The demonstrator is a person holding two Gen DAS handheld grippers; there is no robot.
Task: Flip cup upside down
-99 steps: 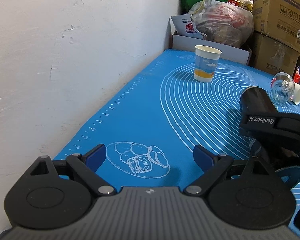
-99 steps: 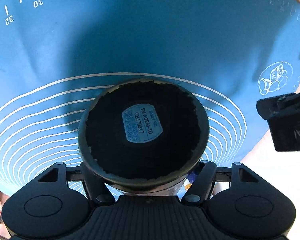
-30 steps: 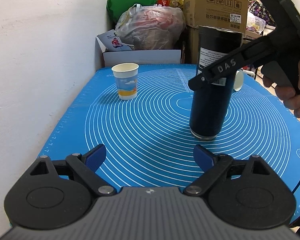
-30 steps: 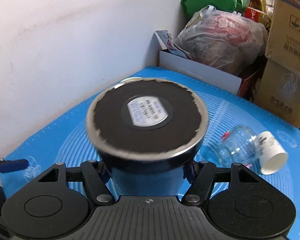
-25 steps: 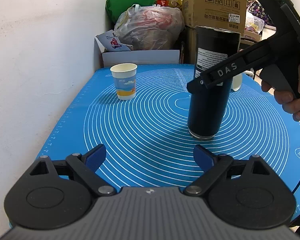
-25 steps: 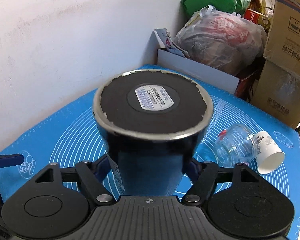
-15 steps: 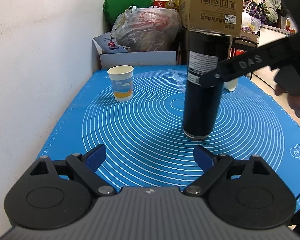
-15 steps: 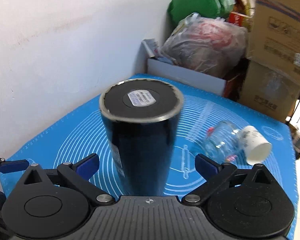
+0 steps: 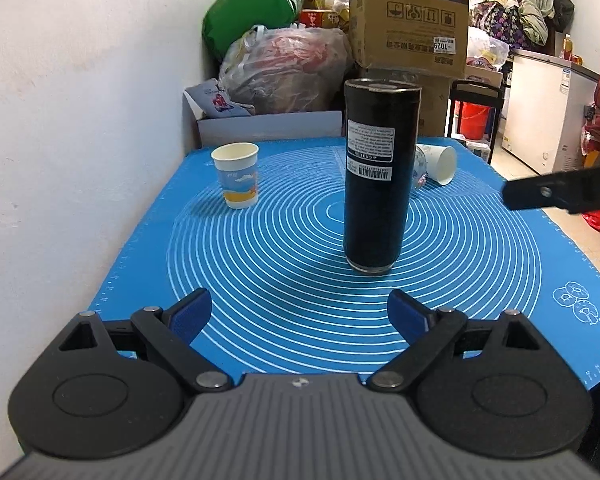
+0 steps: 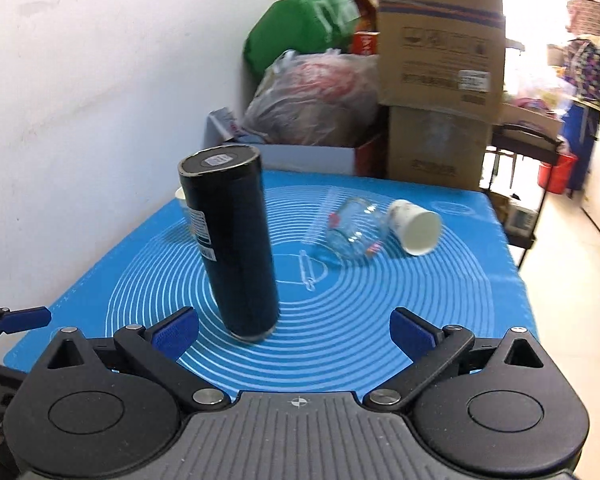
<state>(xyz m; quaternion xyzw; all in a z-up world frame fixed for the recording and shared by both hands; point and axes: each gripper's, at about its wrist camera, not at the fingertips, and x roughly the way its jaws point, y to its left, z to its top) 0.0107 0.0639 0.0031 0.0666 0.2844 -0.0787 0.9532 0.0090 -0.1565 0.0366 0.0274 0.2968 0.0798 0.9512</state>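
Now both tools, left (image 9: pixel 299 314) and right (image 10: pixel 294 330), gape wide and empty; a bump could tip the tall black cup (image 9: pixel 378 176).

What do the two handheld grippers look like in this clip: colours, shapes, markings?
Both match. The left gripper and right gripper each have a grey ribbed body with a small crosshair mark, two round black discs at the sides, black link arms with silver pivot pins, and blue pads on the fingers. No cables or sleeves are visible.
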